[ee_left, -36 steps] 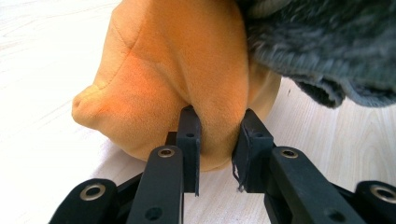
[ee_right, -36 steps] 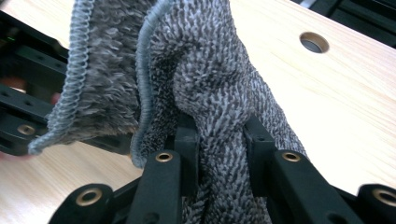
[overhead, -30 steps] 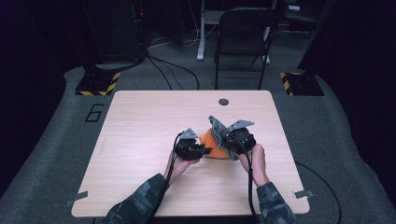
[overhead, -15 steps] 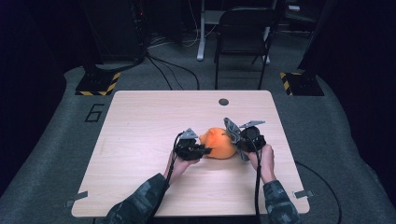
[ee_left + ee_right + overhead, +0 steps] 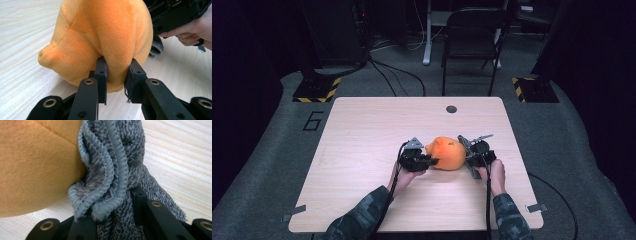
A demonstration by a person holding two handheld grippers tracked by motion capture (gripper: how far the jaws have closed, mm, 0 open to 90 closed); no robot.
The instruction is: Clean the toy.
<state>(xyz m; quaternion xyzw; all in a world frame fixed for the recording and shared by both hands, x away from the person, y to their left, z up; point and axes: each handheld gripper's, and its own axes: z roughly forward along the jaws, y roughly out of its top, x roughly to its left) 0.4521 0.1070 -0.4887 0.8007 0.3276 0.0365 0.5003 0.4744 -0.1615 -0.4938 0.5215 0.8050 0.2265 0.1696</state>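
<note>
The orange plush (image 5: pixel 447 153) lies on the table (image 5: pixel 362 130), near its front edge. The left gripper (image 5: pixel 116 77) pinches a fold of the plush; the right gripper (image 5: pixel 113 207), opposite, clamps the grey cloth (image 5: pixel 120 165) beside it. Dressing or wiping looks barely begun.

Orange plush toy (image 5: pixel 447 153) on table, grey knit cloth (image 5: pixel 120 185) bunched against it.

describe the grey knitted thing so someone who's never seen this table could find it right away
On the light wooden table, find the orange plush toy near the middle. The grey knitted cloth is bunched against the toy's side, pinched in the right hand-held gripper. Its ribbed, pale blue-grey edge sets it apart from the smooth orange plush.
</note>
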